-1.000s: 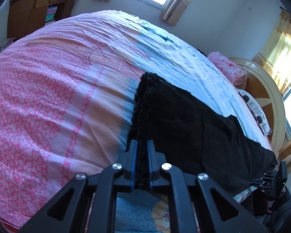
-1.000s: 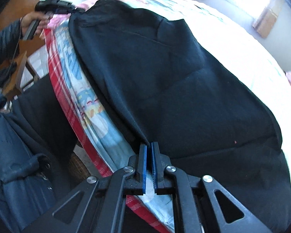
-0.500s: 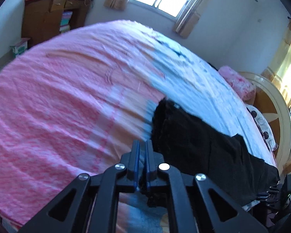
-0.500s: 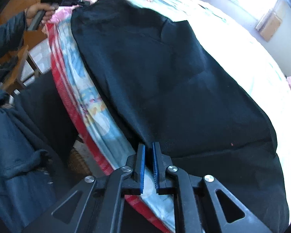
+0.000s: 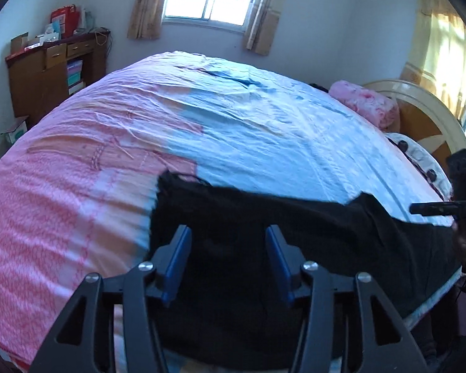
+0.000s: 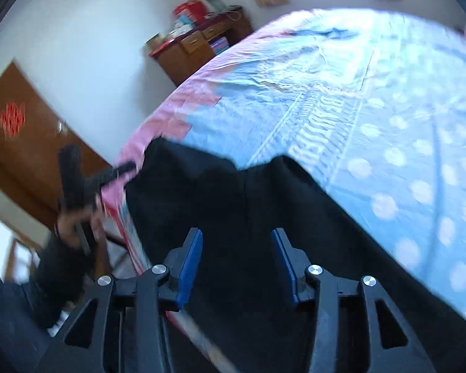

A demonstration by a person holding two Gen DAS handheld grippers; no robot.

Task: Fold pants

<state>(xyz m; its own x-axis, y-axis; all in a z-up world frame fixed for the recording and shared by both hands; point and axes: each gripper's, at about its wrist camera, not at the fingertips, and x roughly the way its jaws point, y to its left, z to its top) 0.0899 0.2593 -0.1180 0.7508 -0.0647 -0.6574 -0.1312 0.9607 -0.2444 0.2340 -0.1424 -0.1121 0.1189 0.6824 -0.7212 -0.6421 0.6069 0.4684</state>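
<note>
Now both grippers are standing with their jaws apart, having just been opening, and no cloth is caught between the blue pads of either one. The left gripper (image 5: 228, 261) is hovering above the black fabric pants (image 5: 264, 248), which are lying flat on the pink and light blue patterned bed sheet (image 5: 108, 143), just below and ahead of its fingertips, along the near edge of the bed. The right gripper (image 6: 236, 259) is also hanging over the same pants (image 6: 248, 217), and its picture is blurred, so fine folds are hard to read there. In that view the left gripper (image 6: 121, 168) is showing at the far left end of the garment, held by a hand (image 6: 77, 217) in a dark sleeve. As I judge it, one fold is being finished: the cloth has been laid down and let go, and the pants are looking like a long doubled band. The next move is probably calling for a new grasp, each gripper going down to one end or corner of the band and closing on both layers together, so that they do not slide apart when lifted.
</note>
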